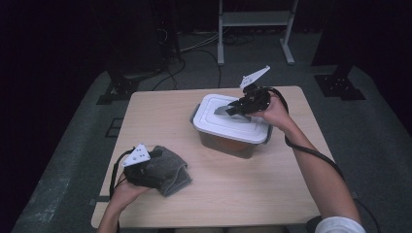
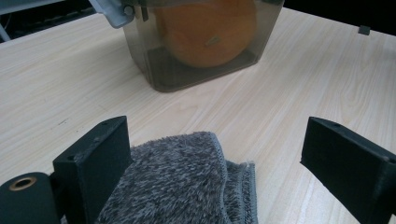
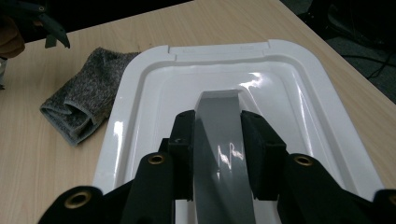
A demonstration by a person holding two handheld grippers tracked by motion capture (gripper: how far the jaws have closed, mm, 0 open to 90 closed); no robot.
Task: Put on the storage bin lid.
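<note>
On the far right part of the wooden table [image 1: 218,194], a translucent grey box [image 1: 228,141] under a white lid [image 1: 232,124], with the right gripper [image 1: 228,110] over it, jaws pinched on the lid's grey handle [image 3: 223,154], one pad against each side. From the high view, hard to make out that grip, handle reduced to a small grey sliver under the black gripper body. Through the box wall in the left gripper view, something round and orange [image 2: 208,30], its top cut off by the frame edge, identity not certain. Near the front left corner, a folded grey fuzzy cloth [image 1: 167,170], partly hidden there by the left gripper [image 1: 148,167] and hand. In the left gripper view, jaws spread wide, cloth [image 2: 182,182] lying between them, against the left jaw and clear of the right one. In the right gripper view, cloth [image 3: 79,105] lying apart from the lid's rim.
</note>
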